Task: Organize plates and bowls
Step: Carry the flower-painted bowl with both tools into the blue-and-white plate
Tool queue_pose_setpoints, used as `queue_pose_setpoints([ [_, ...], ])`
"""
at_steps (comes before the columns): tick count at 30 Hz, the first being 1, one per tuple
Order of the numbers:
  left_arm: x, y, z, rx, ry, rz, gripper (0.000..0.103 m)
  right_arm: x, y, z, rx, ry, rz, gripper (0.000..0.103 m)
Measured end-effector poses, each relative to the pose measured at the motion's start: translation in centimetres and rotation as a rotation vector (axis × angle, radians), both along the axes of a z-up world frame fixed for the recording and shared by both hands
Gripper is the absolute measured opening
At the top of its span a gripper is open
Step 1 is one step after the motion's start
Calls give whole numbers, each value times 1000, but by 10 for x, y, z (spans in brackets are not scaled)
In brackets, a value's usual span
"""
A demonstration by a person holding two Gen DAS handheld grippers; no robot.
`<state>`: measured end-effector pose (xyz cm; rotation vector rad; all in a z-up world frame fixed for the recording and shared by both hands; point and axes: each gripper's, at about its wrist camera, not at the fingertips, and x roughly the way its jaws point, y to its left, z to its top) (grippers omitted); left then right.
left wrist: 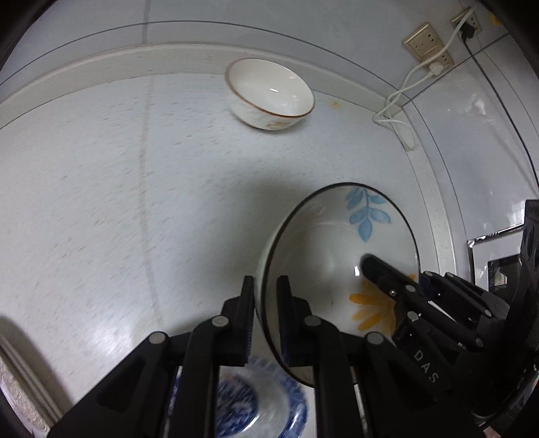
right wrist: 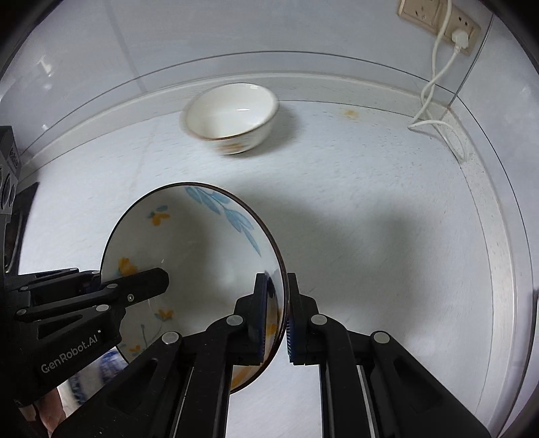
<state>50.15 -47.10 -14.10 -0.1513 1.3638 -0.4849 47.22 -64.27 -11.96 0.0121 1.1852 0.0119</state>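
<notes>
A: What was over on the left?

B: The left gripper [left wrist: 266,286], its jaws clamped on the near rim of the flowered bowl [left wrist: 340,242], one finger outside the wall and one inside. A blue-patterned plate [left wrist: 269,401] lay under it on the pale surface [left wrist: 101,202].

A: And further right?

B: The right gripper [right wrist: 276,283] pinched the opposite rim of that bowl the same way, so both carried it tilted above the surface. Beyond, near the back wall, sat a white bowl [right wrist: 232,111]; a white cable [right wrist: 434,84] ran from a wall socket [right wrist: 434,17] at far right.
</notes>
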Motion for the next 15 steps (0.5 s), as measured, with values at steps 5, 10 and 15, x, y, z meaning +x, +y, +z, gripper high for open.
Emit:
queue_pose_setpoints([
  [5, -41, 57, 12, 12, -2, 4, 12, -38, 49, 13, 3, -10, 12, 9],
  [10, -76, 95, 7, 33, 4, -10, 12, -78, 90, 12, 3, -6, 20, 9],
  [15, -98, 120, -6, 51, 7, -23, 12, -111, 118, -2, -4, 19, 18, 9],
])
